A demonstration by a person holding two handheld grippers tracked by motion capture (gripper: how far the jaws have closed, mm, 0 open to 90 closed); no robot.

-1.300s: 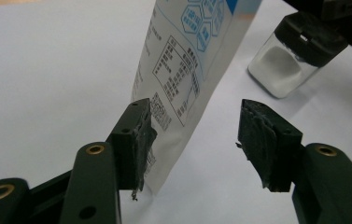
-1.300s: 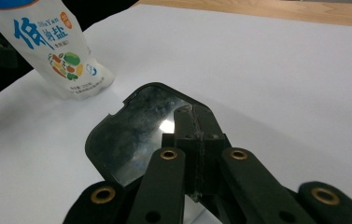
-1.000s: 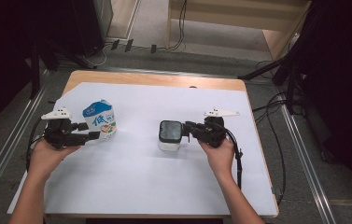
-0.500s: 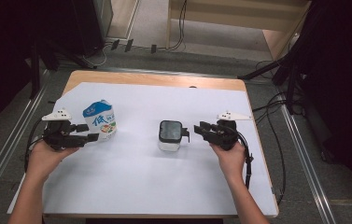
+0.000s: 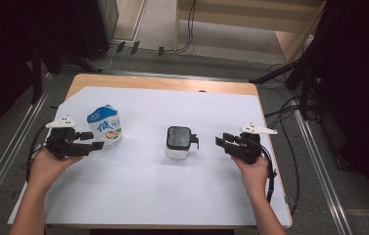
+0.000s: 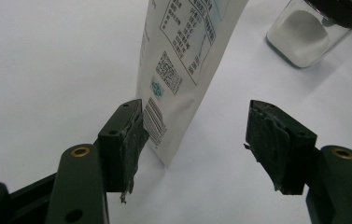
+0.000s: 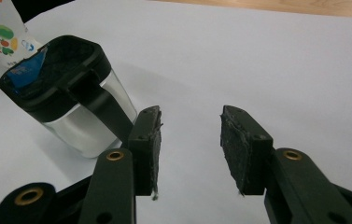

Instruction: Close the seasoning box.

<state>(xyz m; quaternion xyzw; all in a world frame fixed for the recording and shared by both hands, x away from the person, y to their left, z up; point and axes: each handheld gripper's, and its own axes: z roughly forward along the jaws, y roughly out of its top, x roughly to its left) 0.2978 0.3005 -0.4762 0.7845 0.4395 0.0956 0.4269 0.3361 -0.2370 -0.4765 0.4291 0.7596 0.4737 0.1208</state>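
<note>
While both forearms come in over the near edge of the wooden worktop (image 5: 162,83) with its white sheet cover (image 5: 138,186), each hand holds its tongs low over the sheet.

Left tongs (image 5: 94,140), near the left edge: jaws spread, straddling the bottom corner of the white gable-top carton with blue print (image 5: 104,125). In the left gripper view one pad (image 6: 134,140) sits just beside or against the carton's (image 6: 187,65) printed side; can't tell contact for sure. The other pad is well clear of it, white sheet showing in the gap. Not pinching. Carton stands upright on the left half of the sheet.

Right tongs (image 5: 222,140), toward the right edge: jaws have just been opening, now spread with nothing between them. In the right gripper view only bare sheet (image 7: 267,60) shows between the pads (image 7: 148,140).

Clear square jar with black lid and side handle (image 5: 179,142): upright near the worktop's centre, handle pointing at the right tongs, a gap between the two. White powder fills its lower part, seen in the left gripper view (image 6: 304,37). In the right gripper view the jar (image 7: 71,107) sits off to the side of the jaws, carton behind it.

Far edge: a strip of bare wood beyond the sheet.
</note>
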